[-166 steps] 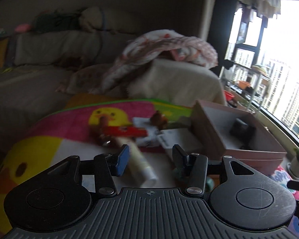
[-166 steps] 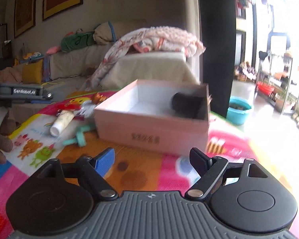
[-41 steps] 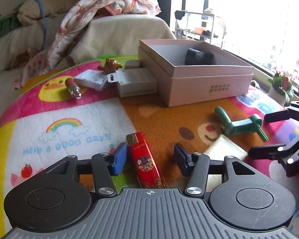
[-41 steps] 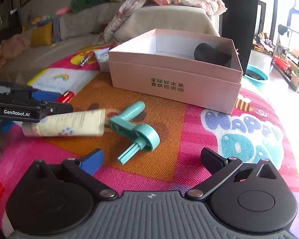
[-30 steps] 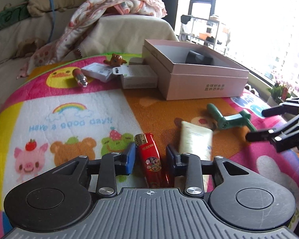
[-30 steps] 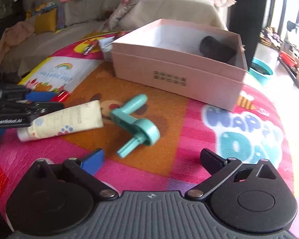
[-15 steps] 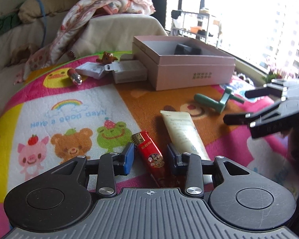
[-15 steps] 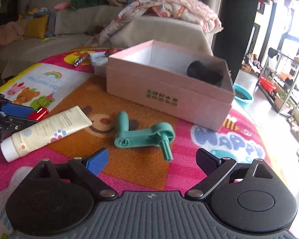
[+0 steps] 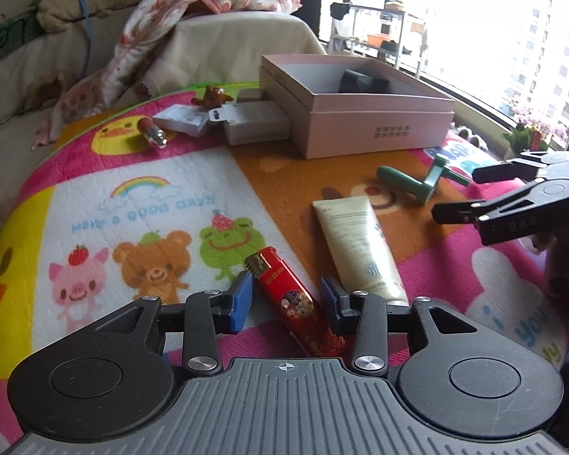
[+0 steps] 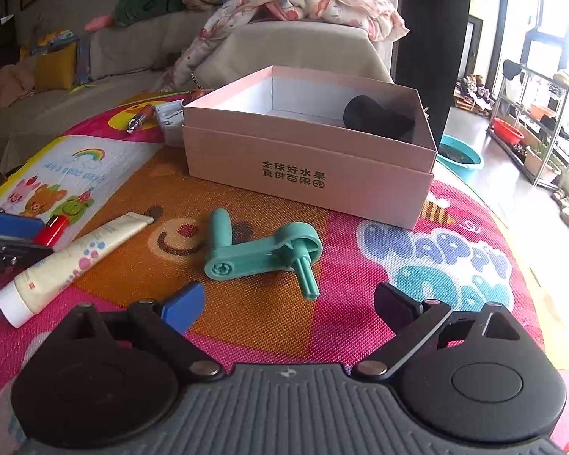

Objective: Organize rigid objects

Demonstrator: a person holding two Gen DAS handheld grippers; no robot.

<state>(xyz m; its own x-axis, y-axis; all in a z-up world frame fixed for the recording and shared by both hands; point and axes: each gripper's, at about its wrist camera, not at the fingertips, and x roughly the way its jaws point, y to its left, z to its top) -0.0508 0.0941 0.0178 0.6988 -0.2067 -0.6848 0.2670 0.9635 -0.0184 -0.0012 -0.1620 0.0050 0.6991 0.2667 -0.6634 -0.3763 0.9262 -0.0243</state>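
Left gripper [image 9: 286, 301] straddling a red lighter [image 9: 289, 299] — jaws apart, not clamped.
Right gripper [image 10: 288, 305] gapes wide before the teal crank handle [image 10: 263, 252]; pink box [image 10: 309, 174] beyond.

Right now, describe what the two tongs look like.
Both match: the left tongs and right tongs have black linkage arms with silver pivot screws, round black hubs and a ribbed grey body. One pad is blue, the other black.

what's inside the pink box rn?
One dark, rounded object lies in the pink box, against its far right corner; what it is can't be told. The white floor elsewhere looks bare, but the near wall hides the strip just behind it.
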